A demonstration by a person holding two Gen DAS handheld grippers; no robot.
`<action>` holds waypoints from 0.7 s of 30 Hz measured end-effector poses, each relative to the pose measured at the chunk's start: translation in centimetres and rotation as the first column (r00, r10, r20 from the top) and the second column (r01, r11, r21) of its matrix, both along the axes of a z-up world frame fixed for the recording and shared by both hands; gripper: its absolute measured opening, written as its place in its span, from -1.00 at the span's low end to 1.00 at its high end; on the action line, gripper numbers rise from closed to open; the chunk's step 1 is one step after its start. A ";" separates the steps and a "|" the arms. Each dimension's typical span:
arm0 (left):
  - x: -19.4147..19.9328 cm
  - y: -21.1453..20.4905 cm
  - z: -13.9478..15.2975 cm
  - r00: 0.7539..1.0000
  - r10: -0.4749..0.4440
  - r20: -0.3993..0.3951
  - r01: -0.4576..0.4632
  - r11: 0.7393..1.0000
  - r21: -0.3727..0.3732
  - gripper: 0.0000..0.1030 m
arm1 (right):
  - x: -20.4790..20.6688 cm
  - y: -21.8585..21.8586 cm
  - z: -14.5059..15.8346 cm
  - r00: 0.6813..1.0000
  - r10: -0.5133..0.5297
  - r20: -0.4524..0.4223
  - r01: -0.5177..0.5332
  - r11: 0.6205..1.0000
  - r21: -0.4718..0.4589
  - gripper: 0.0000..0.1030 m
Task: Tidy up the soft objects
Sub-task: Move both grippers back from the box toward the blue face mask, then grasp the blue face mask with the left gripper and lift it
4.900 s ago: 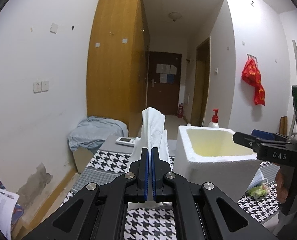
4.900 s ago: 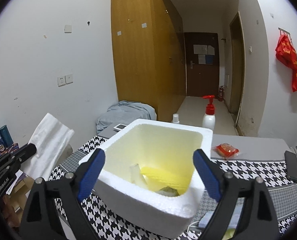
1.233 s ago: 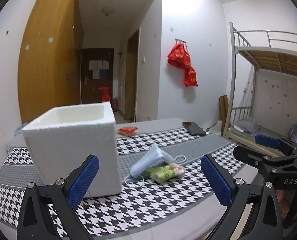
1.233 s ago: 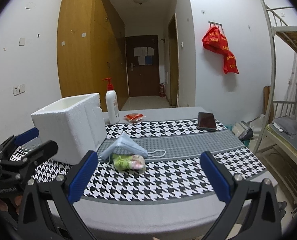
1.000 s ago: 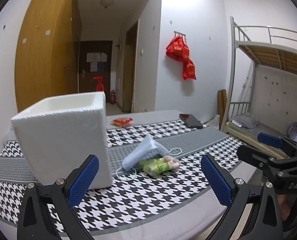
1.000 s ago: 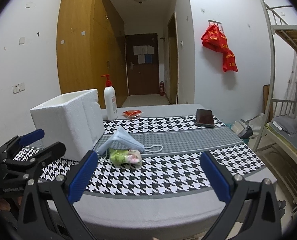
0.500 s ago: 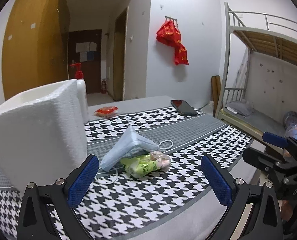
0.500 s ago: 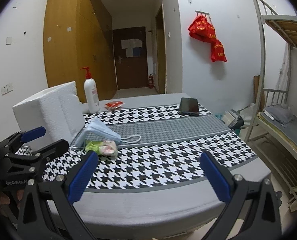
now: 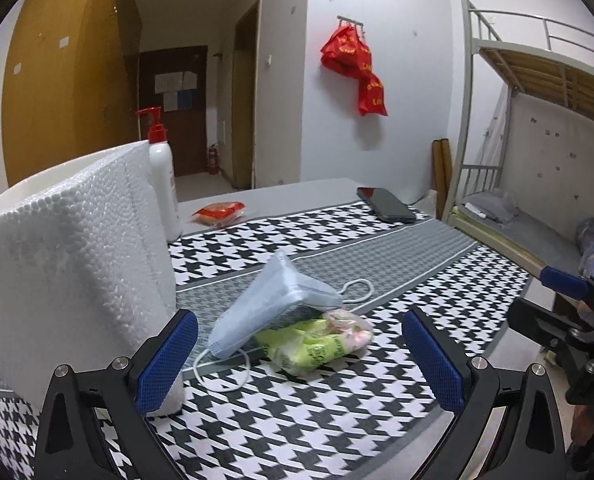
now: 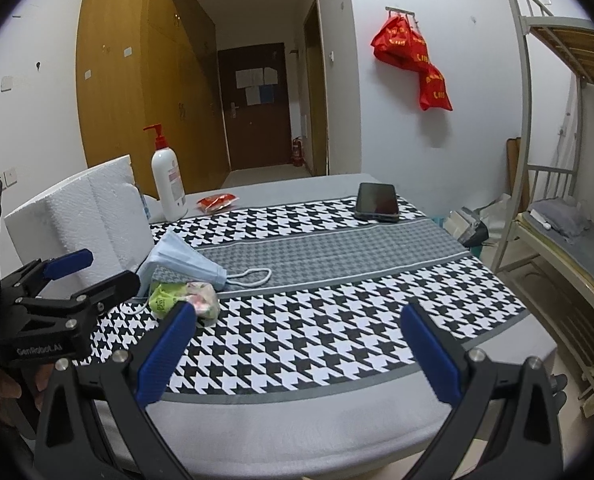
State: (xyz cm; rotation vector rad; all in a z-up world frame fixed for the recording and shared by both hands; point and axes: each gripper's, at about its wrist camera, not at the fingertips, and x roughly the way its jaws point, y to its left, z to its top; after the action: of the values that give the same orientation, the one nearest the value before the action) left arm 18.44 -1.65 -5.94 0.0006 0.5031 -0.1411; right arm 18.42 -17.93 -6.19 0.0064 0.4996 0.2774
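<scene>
A folded light-blue face mask [image 9: 273,304] lies on the houndstooth cloth, partly over a green and pink soft packet [image 9: 317,342]. Both sit right of the white foam box [image 9: 69,264]. My left gripper [image 9: 297,360] is open and empty, low over the cloth, with the mask and packet just ahead between its fingers. My right gripper [image 10: 297,354] is open and empty near the table's front edge. In the right wrist view the mask [image 10: 185,262], the packet [image 10: 185,298] and the box [image 10: 81,216] sit at the left, with the left gripper [image 10: 85,272] in front of them.
A pump bottle [image 9: 161,178] stands behind the box. A red snack packet [image 9: 219,212] and a black phone [image 9: 385,205] lie at the back of the table. A bunk bed [image 10: 565,216] stands at the right. The table's front edge [image 10: 337,396] is near my right gripper.
My left gripper let go of the white cloth, opened, swung right past the box and has moved close to the mask and packet. My right gripper drew back to the table front.
</scene>
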 end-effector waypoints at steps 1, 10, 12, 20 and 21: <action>0.2 0.2 -0.1 1.000 0.007 -0.003 -0.007 1.000 0.000 0.98 | 0.1 0.1 -0.1 1.000 0.002 -0.003 -0.002 1.000 0.000 1.00; 1.5 2.0 -0.1 0.999 0.051 -0.014 -0.051 0.999 0.001 0.98 | 1.2 0.4 -0.7 1.000 0.006 -0.020 -0.006 1.000 -0.002 0.99; 1.9 2.3 -0.1 0.998 0.056 -0.018 -0.056 0.998 0.003 0.98 | 1.3 0.5 -0.8 1.000 0.008 -0.022 -0.008 1.000 -0.003 0.99; 2.5 2.5 0.3 0.999 0.023 -0.023 -0.023 1.000 -0.002 0.96 | 1.8 1.4 -1.0 0.999 0.024 -0.036 -0.024 1.000 -0.007 0.99; 2.6 2.0 0.4 1.000 -0.005 -0.026 0.006 1.000 0.003 0.95 | 1.9 1.5 -1.0 0.999 0.027 -0.037 -0.028 1.000 -0.004 1.00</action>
State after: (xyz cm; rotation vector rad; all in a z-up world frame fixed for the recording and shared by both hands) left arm 21.00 0.35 -5.58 0.0027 0.5292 -0.1460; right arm 20.33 -16.45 -7.17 0.0000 0.5378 0.3034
